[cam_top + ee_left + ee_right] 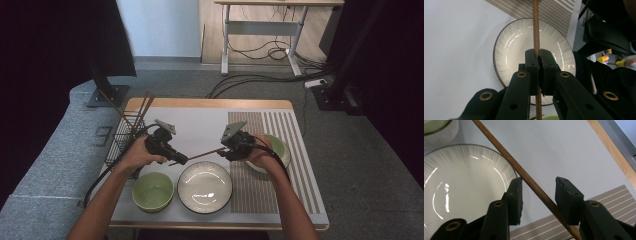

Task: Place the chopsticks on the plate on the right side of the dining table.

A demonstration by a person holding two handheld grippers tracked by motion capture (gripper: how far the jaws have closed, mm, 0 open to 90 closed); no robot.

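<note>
A: How many chopsticks are in play?

B: One is being handled, a brown chopstick (202,153) held level above the tabletop (200,117), middle of the high view. More sticks (142,109) stand in the black wire basket (120,141) at the left edge; I count about three, though they overlap and I can't be sure.

A: Which gripper has the single one?

B: The left gripper (181,160), left of centre. In the left gripper view its two jaws are pressed together on the chopstick (536,30), which runs straight up the middle of the frame over the white plate (511,55).

A: And the other?

B: The right gripper (226,150) sits at the stick's far end. In the right gripper view its jaws stand apart, with the chopstick (524,173) crossing diagonally between them from upper left to lower right, not pinched.

A: Count the dishes.

B: Three in the high view. One white ribbed plate (205,187) at bottom centre, one green bowl (153,191) just left of it, and a second green bowl (278,147) at the right on the striped mat (270,187), partly behind the right hand (260,157).

A: Mats?

B: One striped mat, on the right half of the tabletop.
</note>
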